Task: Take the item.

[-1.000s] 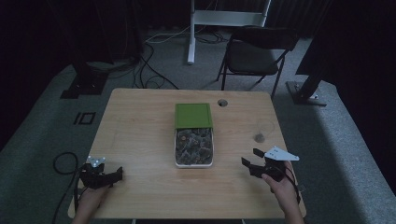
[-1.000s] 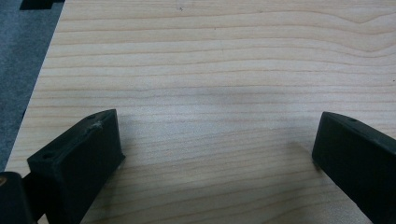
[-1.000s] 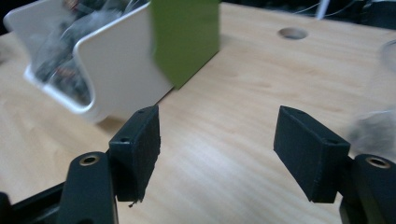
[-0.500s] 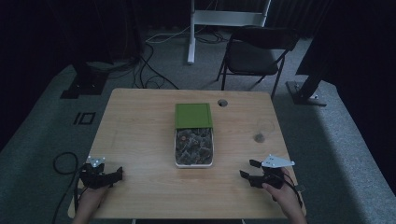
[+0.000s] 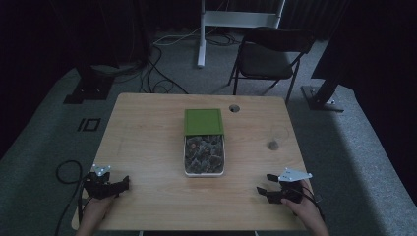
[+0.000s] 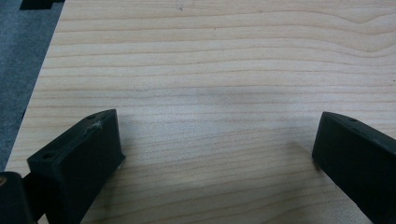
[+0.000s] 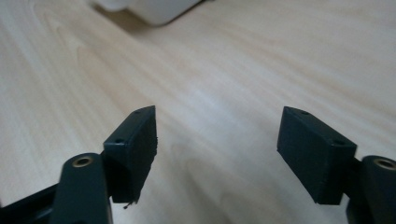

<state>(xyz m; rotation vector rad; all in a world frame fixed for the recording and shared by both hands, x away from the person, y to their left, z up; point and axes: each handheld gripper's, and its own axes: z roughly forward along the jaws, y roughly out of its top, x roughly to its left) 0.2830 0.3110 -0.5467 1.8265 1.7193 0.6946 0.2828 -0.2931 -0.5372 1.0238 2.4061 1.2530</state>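
Two grippers rest low at the near edge of a pale wooden table (image 5: 147,147) with visible grain. The left gripper (image 5: 120,184), near left, has its black blocky jaws wide apart with bare wood between them. The right gripper (image 5: 263,184), near right, has jaws that have just been opening, nothing between. One white rectangular tray (image 5: 204,173) of dark small pieces lies at the centre, well apart from both, its green flat lid (image 5: 203,121) touching the far end. One folding chair (image 5: 268,56) stands beyond.
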